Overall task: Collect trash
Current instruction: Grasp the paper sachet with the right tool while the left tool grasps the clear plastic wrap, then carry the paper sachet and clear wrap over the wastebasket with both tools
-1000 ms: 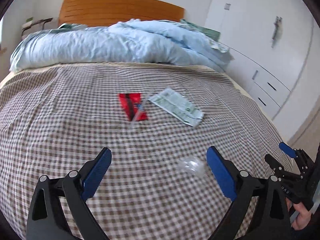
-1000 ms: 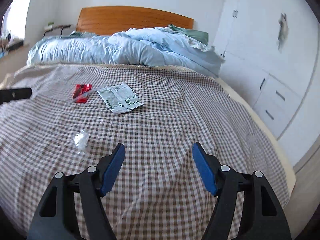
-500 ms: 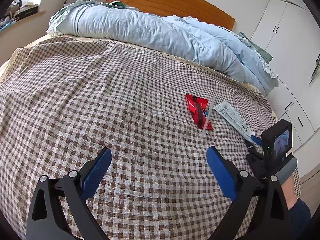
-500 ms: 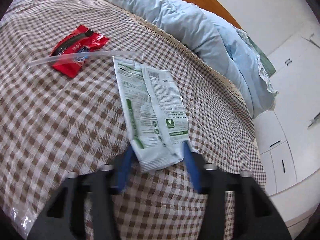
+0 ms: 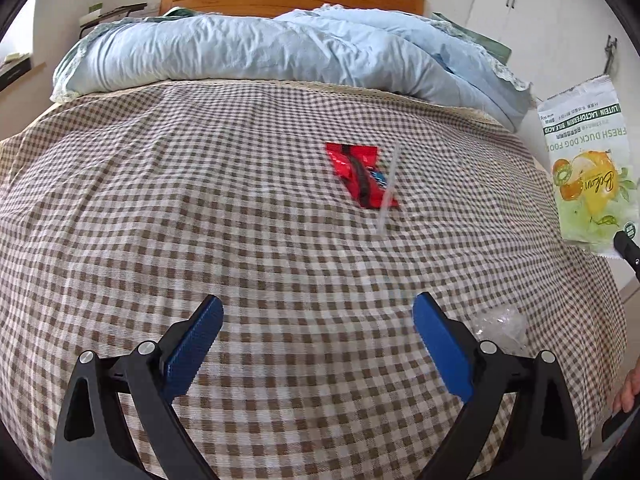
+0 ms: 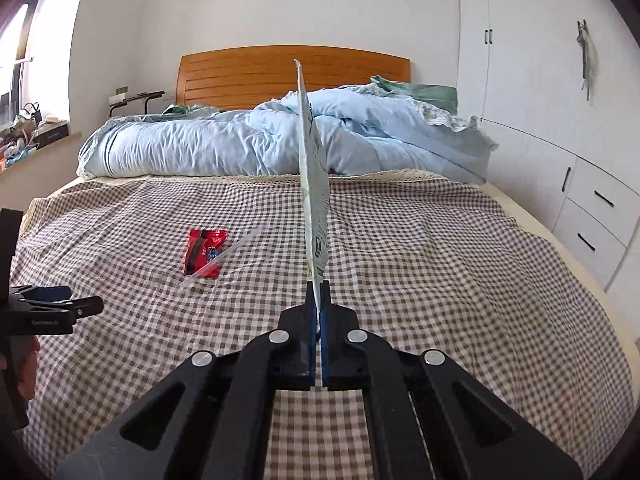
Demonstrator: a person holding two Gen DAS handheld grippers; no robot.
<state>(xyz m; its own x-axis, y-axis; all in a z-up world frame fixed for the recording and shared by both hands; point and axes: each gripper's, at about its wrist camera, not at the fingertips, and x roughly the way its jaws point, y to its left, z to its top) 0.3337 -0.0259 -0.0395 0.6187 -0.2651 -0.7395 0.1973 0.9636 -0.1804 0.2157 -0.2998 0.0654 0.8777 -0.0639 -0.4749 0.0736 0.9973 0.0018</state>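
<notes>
Bed (image 5: 200, 208) w/ brown-white checked cover fills both views; everything below is placed relative to it. Rumpled pale-blue duvet (image 5: 260, 52) is bunched at the bed's head end against the wooden headboard (image 6: 248, 68), which leaves the checked part bare, so the litter shows plainly. White wardrobe w/ drawers (image 6: 584, 216) runs along the bed's right side.

Trash, big to small:
- Dog-food pouch (image 6: 314, 184): lifted clear of the bed, above its right-hand part. White-green, fruit picture, print upside down in the left wrist view; flat, empty-looking, a bit creased. Right gripper (image 6: 318, 300) has its fingers together, clamped on the pouch's bottom edge, so the pouch stands edge-on up from the jaws. Prob. held by the edge because it's thin and stiff enough not to flop.
- Red snack wrapper (image 5: 362, 174): flat on the bed, about mid-cover, dark stripe down it, crinkled foil.
- Clear plastic strip (image 5: 388, 192): thin, see-through, lying partly across the wrapper's right edge and running toward the foot end.
- Crumpled clear film (image 5: 500, 328): small wad on the bed near the foot end, right side, just beside the left gripper's right finger. Hard to spot against the checks.

Left gripper (image 5: 318, 344): fingers wide apart, nothing between them, hanging over the foot end and angled down at the cover. Judgement: it's lined up for the next pick, likely film or wrapper. Three pieces yet to be collected; no bin in view.
</notes>
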